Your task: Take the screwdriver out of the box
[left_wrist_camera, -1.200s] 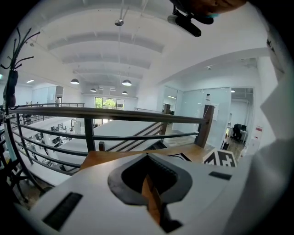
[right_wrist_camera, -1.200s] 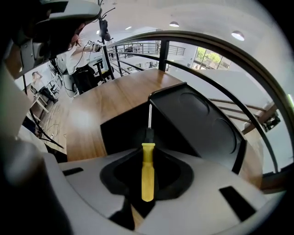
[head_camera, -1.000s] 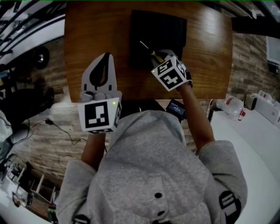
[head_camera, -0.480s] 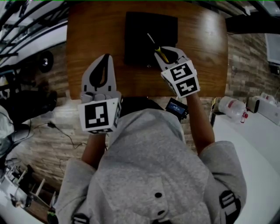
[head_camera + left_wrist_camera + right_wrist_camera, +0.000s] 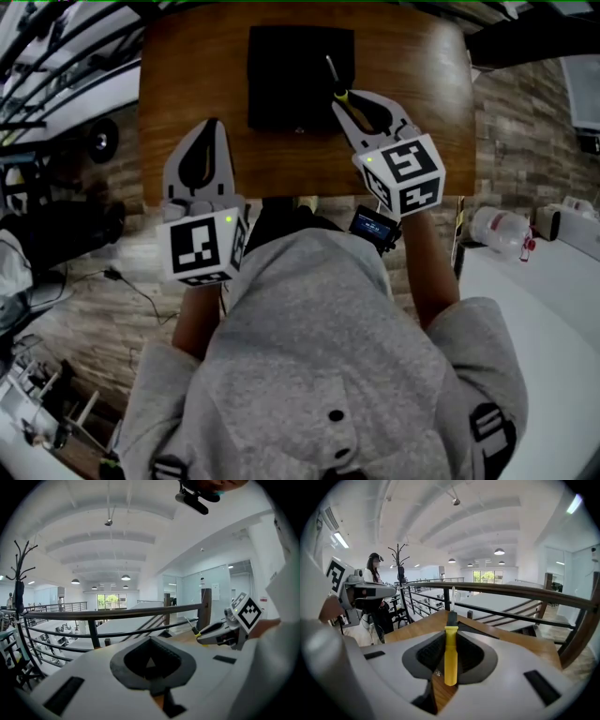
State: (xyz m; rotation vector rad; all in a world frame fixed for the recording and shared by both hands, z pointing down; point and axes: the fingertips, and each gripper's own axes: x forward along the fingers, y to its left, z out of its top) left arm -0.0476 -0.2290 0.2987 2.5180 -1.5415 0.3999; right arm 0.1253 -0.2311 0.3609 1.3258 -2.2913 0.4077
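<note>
A screwdriver [image 5: 450, 654] with a yellow handle and a thin metal shaft [image 5: 332, 73] is clamped in my right gripper [image 5: 341, 97], shut on the handle and held up in the air. Its tip points over the right part of the flat black box [image 5: 291, 80] on the wooden table [image 5: 412, 66]. In the right gripper view the handle stands upright between the jaws [image 5: 451, 632]. My left gripper [image 5: 208, 127] hovers left of the box, over the table's near edge, its jaws together with nothing in them [image 5: 151, 638]. The left gripper view also catches the right gripper [image 5: 213, 632] with the screwdriver [image 5: 193, 627].
The table stands against a dark railing [image 5: 511, 592] above a lower floor. A white counter [image 5: 534, 281] with a bottle [image 5: 497, 225] is at the right. A coat rack [image 5: 399, 559] and a person [image 5: 375, 569] stand beyond the table's left side.
My right gripper has lifted the screwdriver up off the box and drawn it toward me and to the right. The left gripper has drifted slightly left and up.
</note>
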